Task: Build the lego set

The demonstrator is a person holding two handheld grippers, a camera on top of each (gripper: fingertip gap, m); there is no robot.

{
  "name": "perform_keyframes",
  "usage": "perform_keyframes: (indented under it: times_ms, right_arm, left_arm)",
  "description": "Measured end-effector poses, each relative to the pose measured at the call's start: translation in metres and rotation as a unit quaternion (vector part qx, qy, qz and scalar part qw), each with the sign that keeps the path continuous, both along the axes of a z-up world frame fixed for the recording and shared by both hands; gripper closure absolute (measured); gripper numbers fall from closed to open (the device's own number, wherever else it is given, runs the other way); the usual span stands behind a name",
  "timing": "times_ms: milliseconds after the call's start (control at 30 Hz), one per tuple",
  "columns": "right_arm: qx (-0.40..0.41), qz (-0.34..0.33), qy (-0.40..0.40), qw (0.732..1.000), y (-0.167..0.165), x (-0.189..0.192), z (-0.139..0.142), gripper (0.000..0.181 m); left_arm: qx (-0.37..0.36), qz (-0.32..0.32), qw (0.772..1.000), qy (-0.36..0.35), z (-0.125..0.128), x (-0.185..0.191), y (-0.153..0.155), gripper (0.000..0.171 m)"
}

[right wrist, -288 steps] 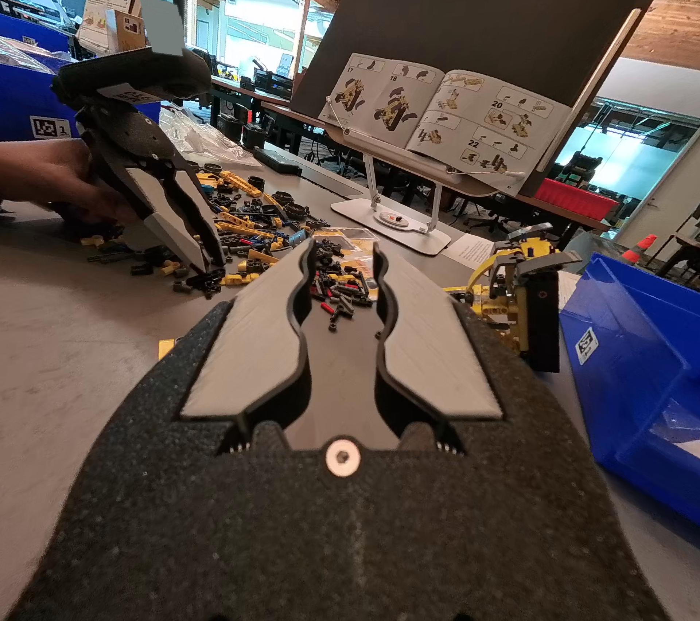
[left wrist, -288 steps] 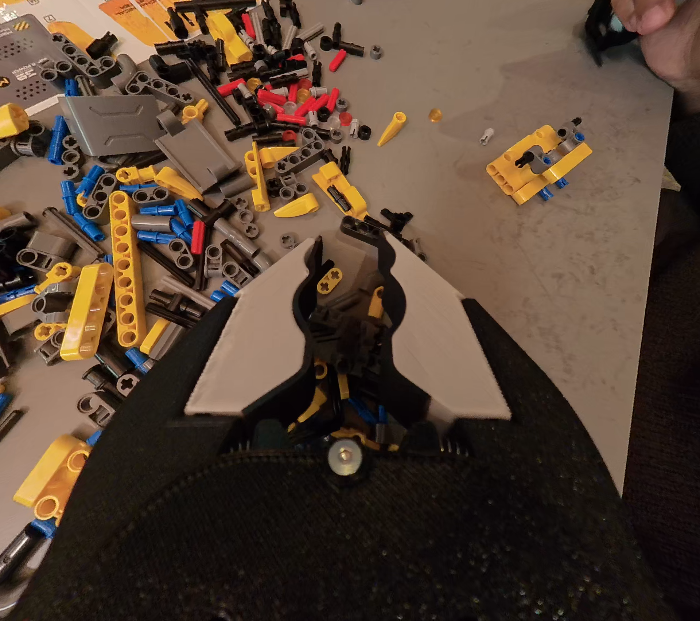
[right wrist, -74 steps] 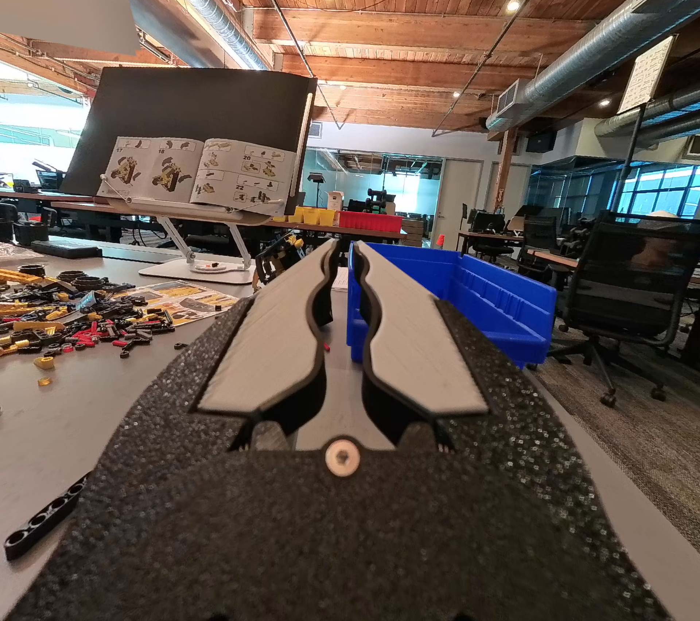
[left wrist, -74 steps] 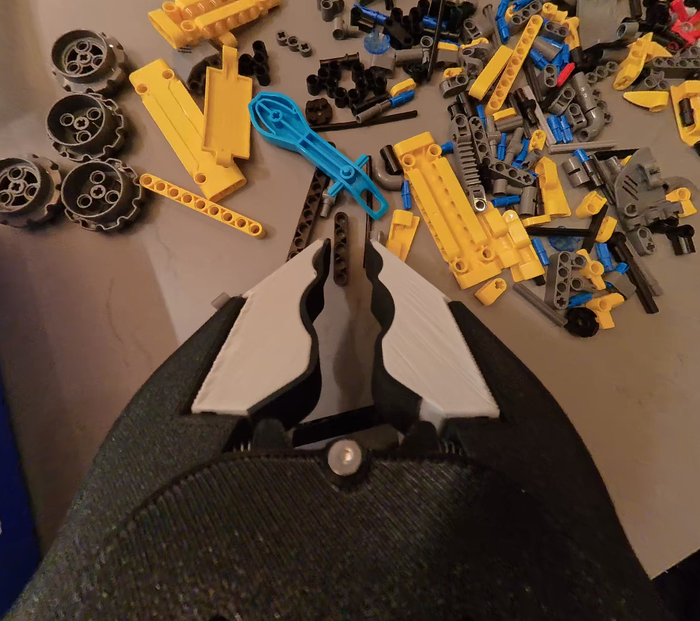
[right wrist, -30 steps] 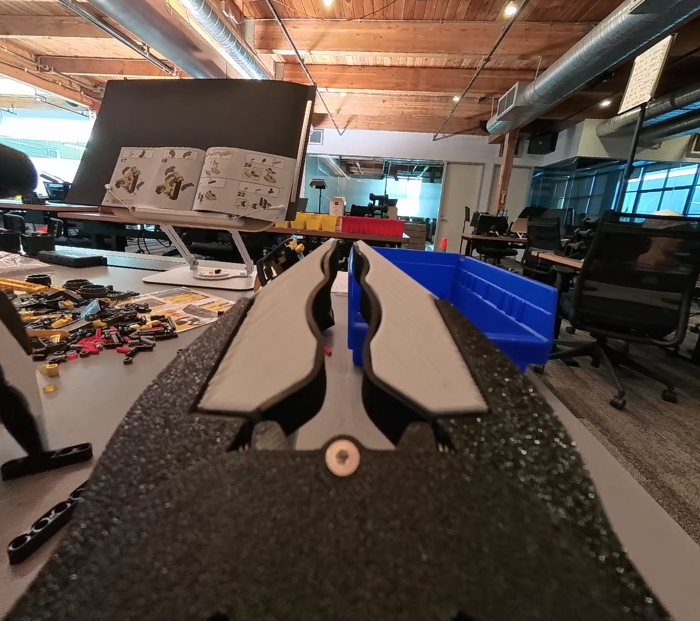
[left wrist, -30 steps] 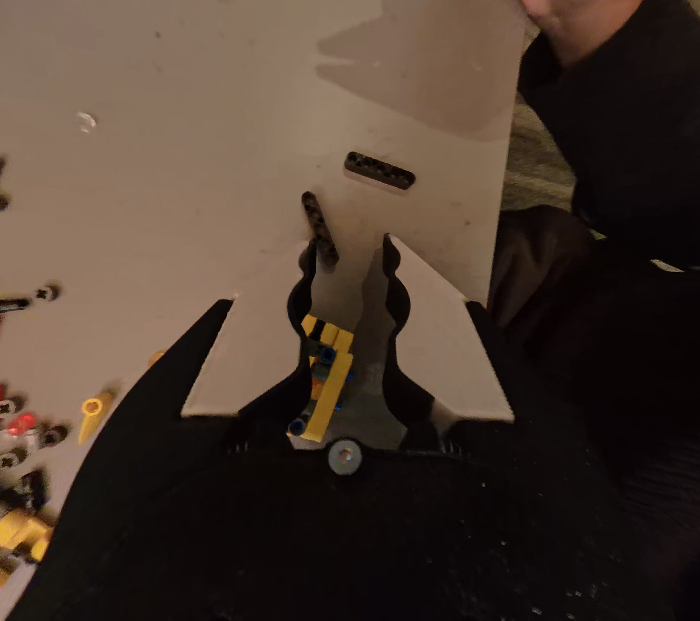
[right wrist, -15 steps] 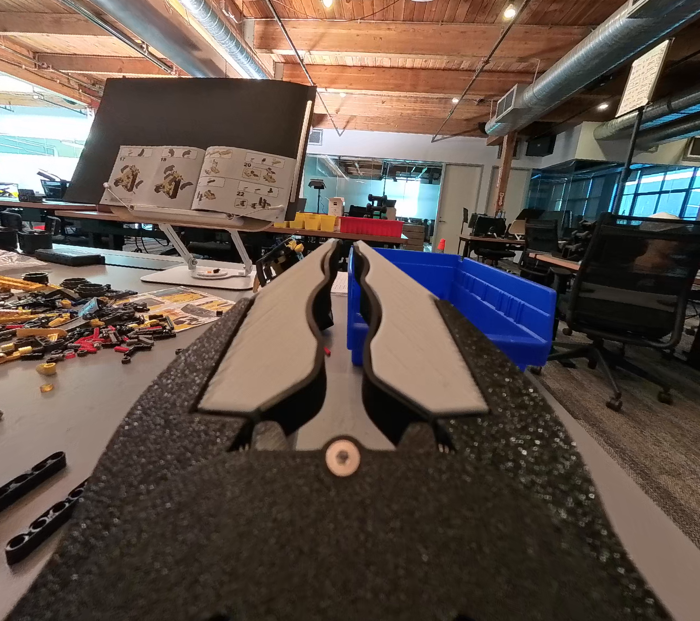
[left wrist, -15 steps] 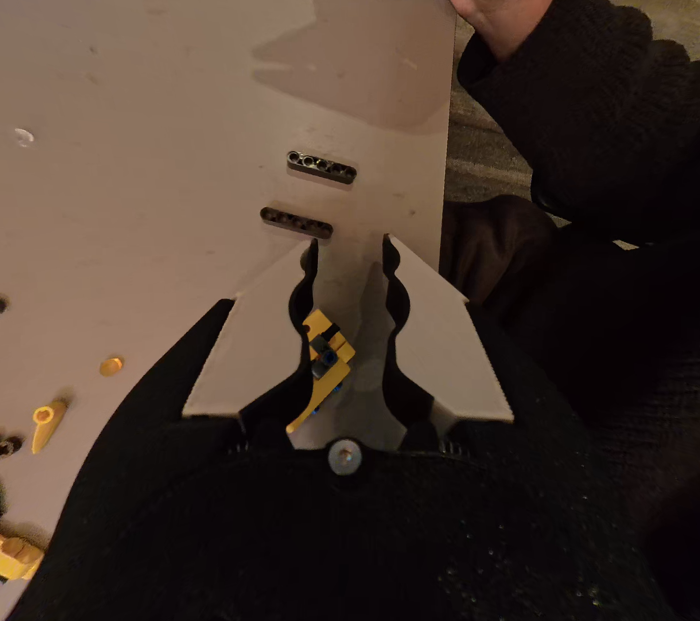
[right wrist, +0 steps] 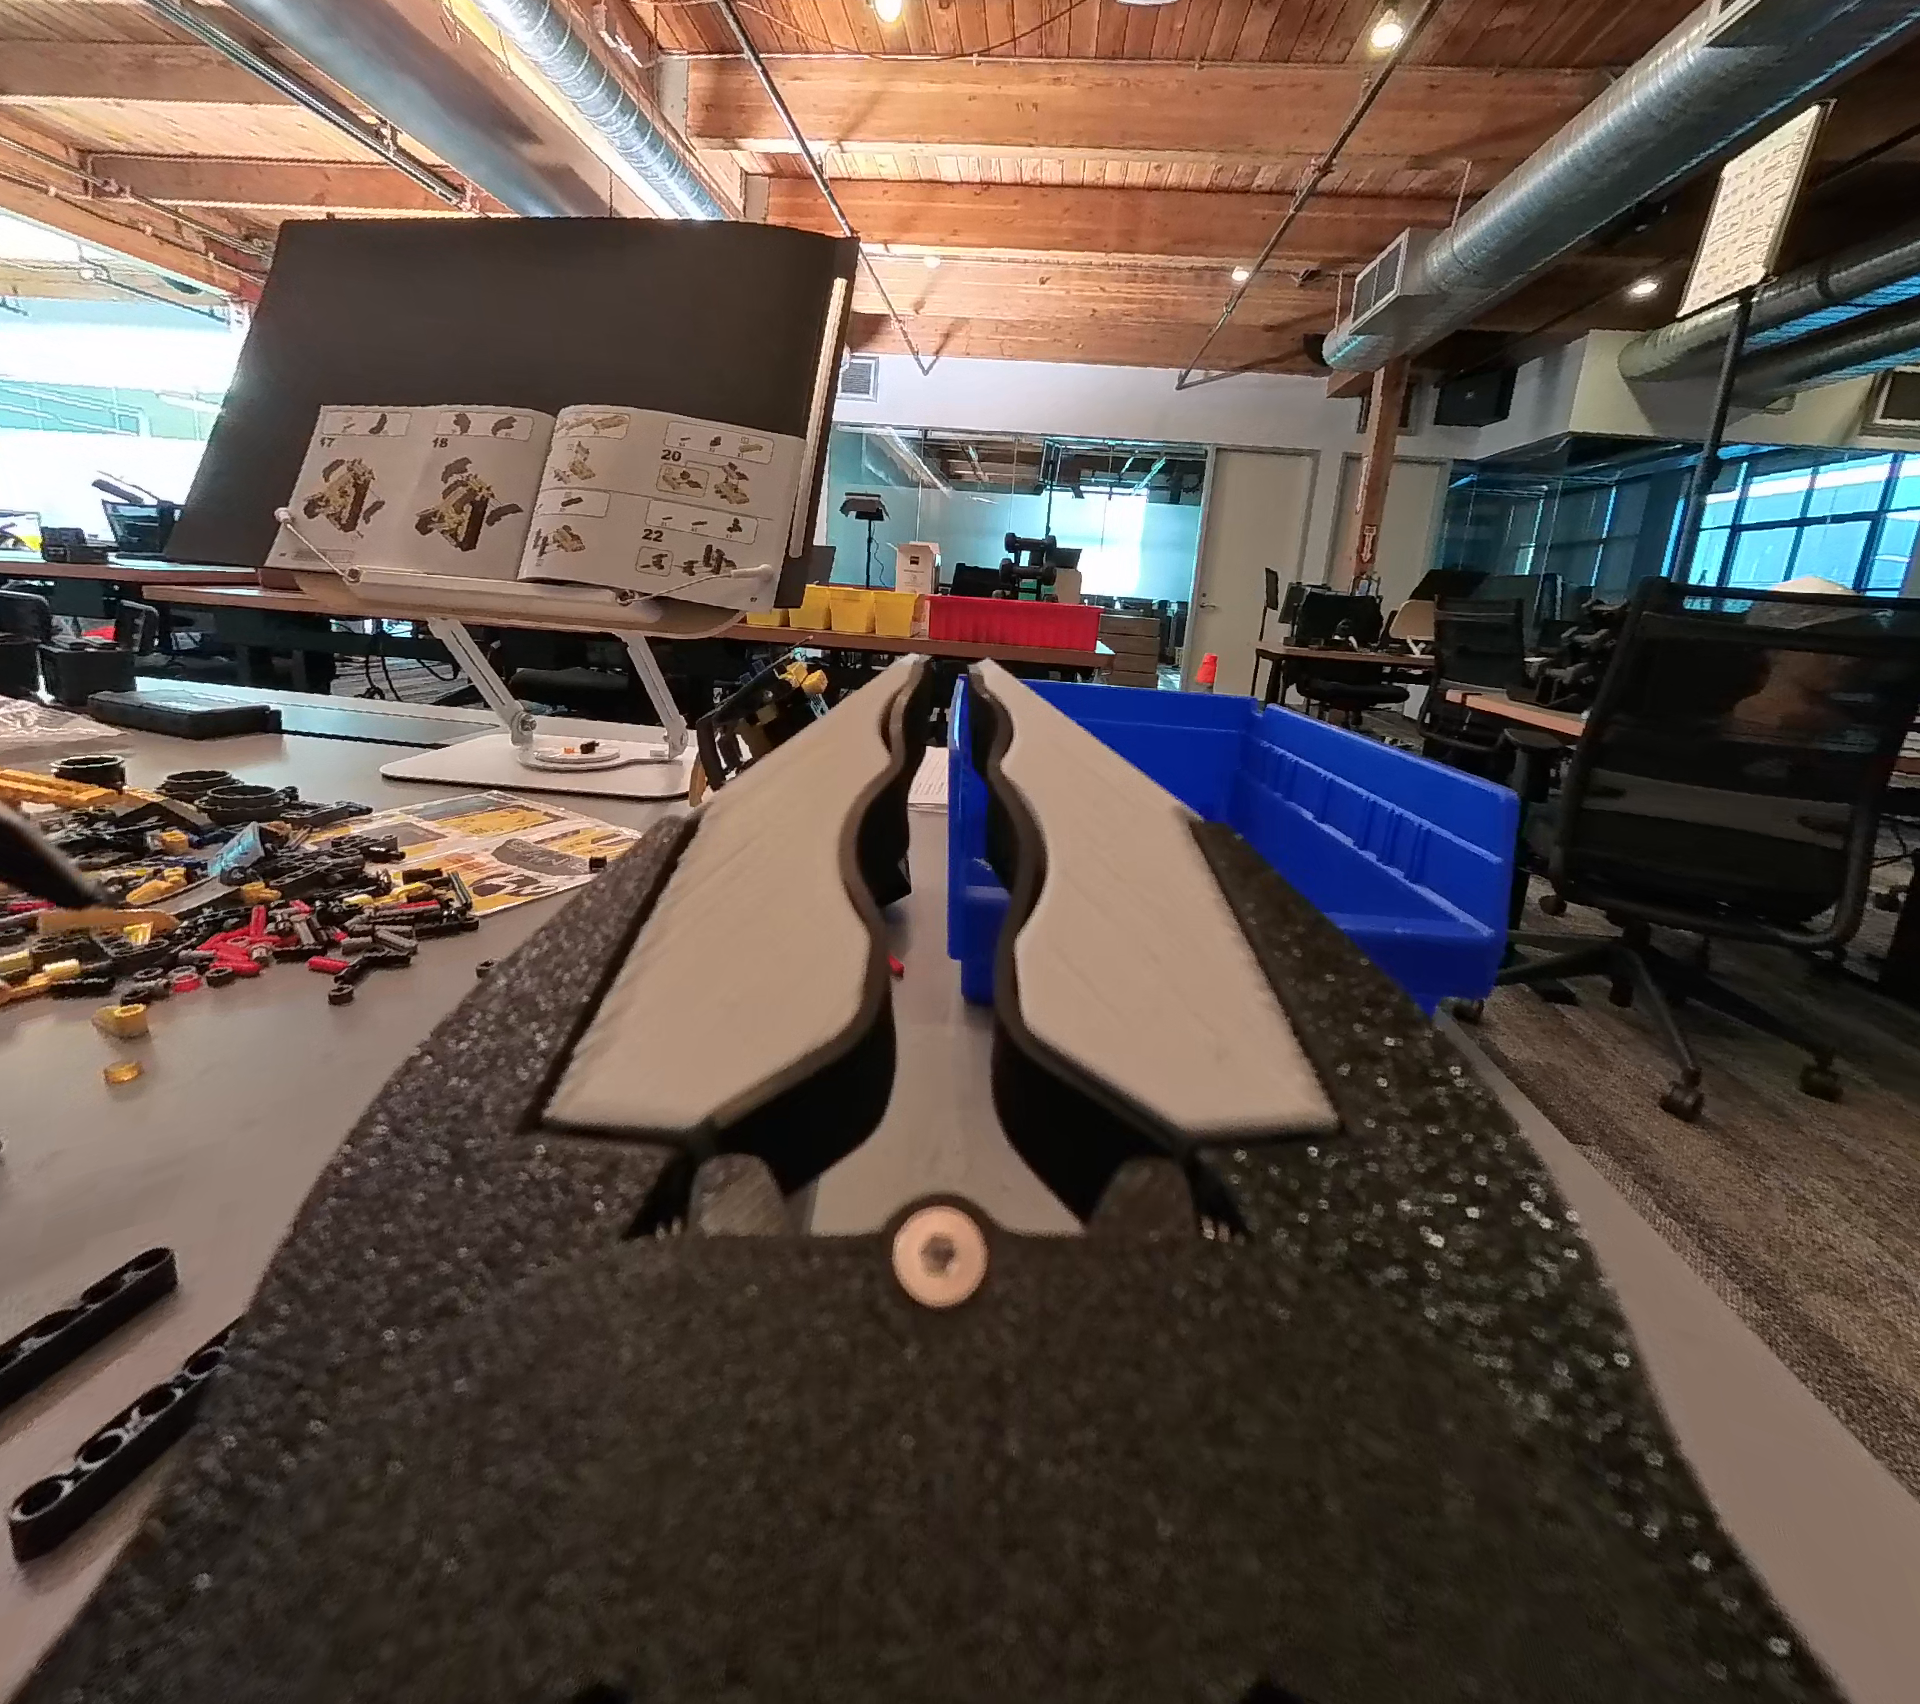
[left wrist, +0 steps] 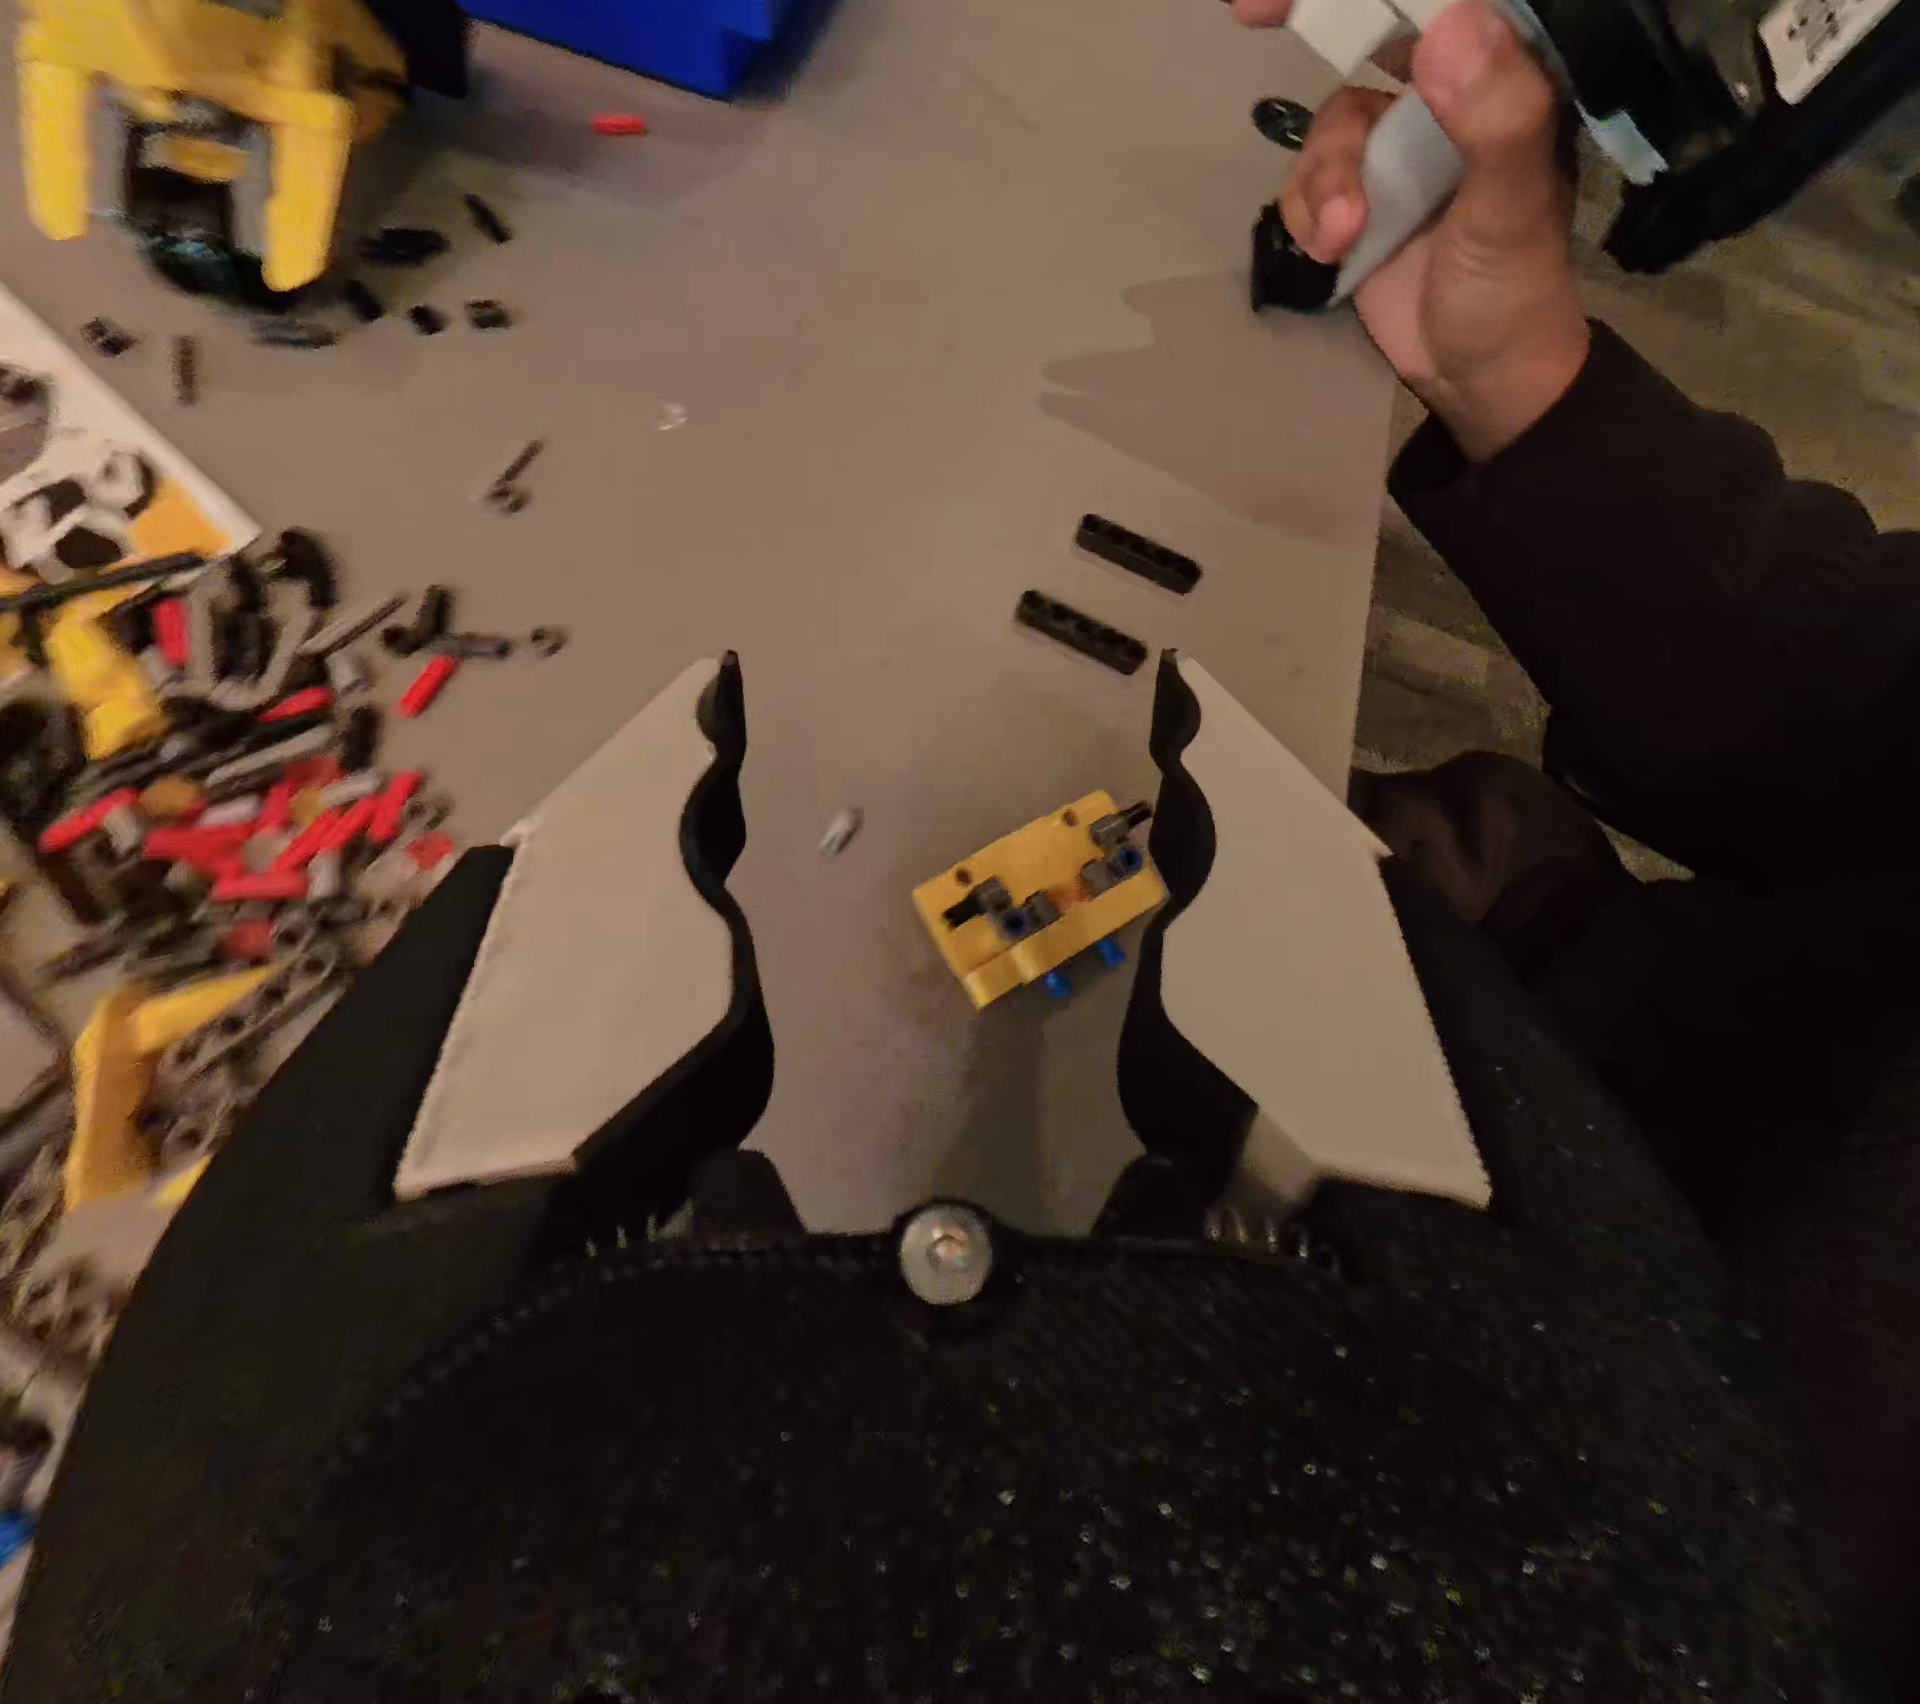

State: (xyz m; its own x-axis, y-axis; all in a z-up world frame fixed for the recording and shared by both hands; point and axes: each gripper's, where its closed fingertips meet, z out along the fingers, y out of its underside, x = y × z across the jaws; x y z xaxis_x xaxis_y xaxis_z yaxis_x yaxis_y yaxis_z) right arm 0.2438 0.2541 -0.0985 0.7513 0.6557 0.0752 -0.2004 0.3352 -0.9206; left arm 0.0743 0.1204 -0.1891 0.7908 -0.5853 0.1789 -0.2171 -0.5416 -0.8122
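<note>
Loose pieces [left wrist: 239, 781]: a heap of red, black and yellow bits on the left of the grey table [left wrist: 883, 366]; spread flat, likely so each one is easy to spot
Left gripper [left wrist: 945, 667]: spread wide and holding nothing; it hangs over the table
Yellow block [left wrist: 1039, 896]: small built piece lying on the table between the fingers, close by the right one
Black beams [left wrist: 1107, 600]: two, side by side, just past the fingertips
Right gripper [right wrist: 945, 678]: nearly closed, a thin gap, nothing inside; it sits low by the table edge, pointing at the blue bin [right wrist: 1320, 833]

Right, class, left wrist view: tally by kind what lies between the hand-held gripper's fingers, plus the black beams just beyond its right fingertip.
Yellow assembly: 1
Grey pin: 1
Black beams: 2
Total: 4
</note>
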Motion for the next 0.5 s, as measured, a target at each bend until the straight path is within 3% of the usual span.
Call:
perform_keyframes:
  times_ms: [100, 267, 400, 500]
  right_arm:
    - [0.001, -0.003, -0.002, 1.0, 0.0, 0.0, 0.0, 0.176]
    - [0.001, -0.012, -0.01, 1.0, 0.001, -0.001, -0.001, 0.177]
    - [-0.016, -0.025, -0.006, 1.0, 0.007, 0.002, -0.003, 0.177]
    - [-0.073, -0.029, -0.002, 0.997, 0.024, 0.004, -0.011, 0.175]
  left_arm:
    - [-0.022, 0.042, 0.998, -0.034, 0.0, -0.032, -0.011, 0.096]
    - [-0.027, 0.08, 0.984, -0.158, 0.012, -0.068, -0.027, 0.106]
    - [-0.001, 0.121, 0.979, -0.163, 0.02, -0.094, -0.028, 0.11]
    - [0.032, 0.152, 0.974, -0.166, 0.036, -0.116, -0.013, 0.117]
